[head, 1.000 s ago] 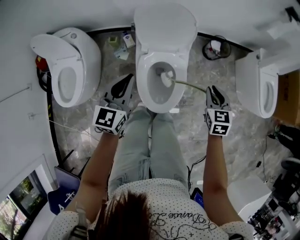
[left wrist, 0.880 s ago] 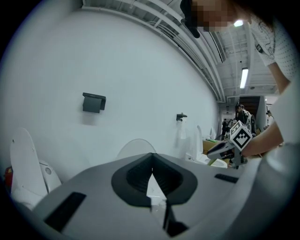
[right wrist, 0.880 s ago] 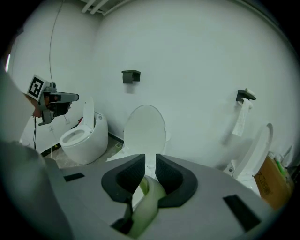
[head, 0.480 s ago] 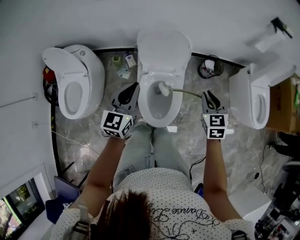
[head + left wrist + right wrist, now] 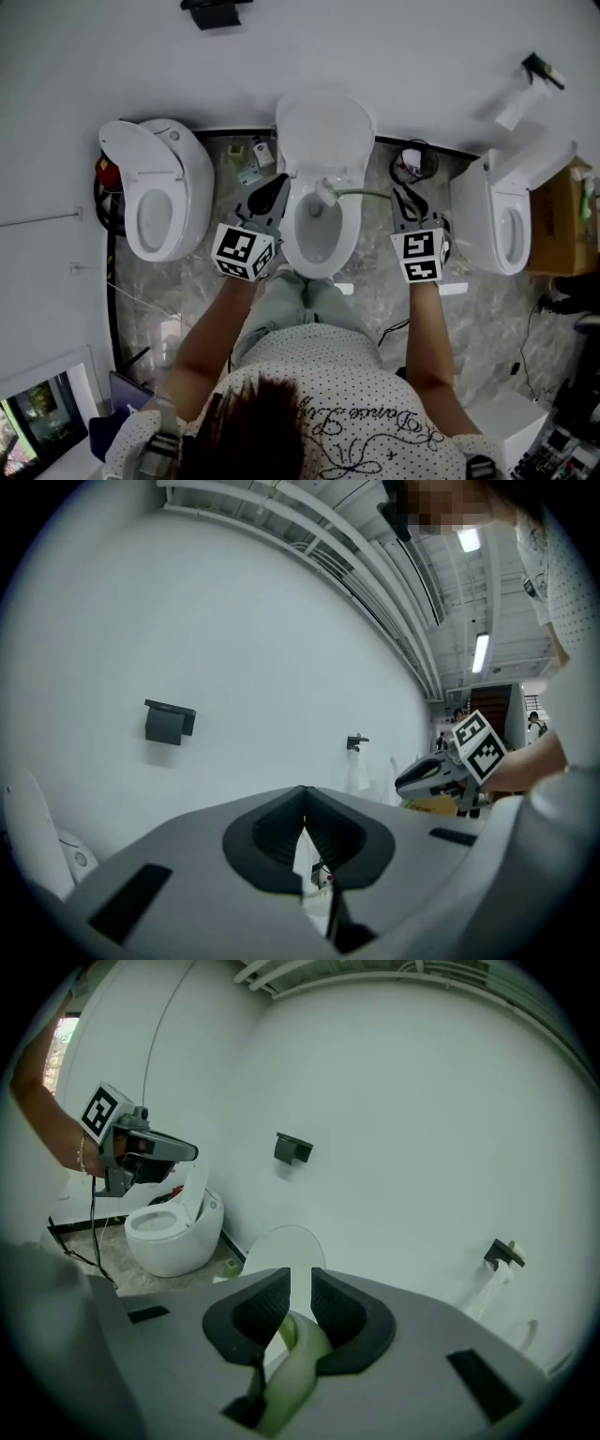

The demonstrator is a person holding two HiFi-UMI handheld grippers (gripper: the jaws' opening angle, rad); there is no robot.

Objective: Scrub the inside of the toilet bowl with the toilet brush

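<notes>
Head view: from high up, steeply down over the middle toilet (image 5: pixel 323 178). Gripper views: low, roughly level, along their own jaws toward the white wall (image 5: pixel 187 621). Shared there: the wall's black box (image 5: pixel 169 722). Across from each: right gripper (image 5: pixel 401 781), left gripper (image 5: pixel 193 1152).

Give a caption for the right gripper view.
Right tongs grip the green brush handle, a raised toilet lid behind.

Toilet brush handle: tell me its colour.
Pale green. The toilet brush handle shows best in the right gripper view, clamped between the right gripper's jaws.
</notes>
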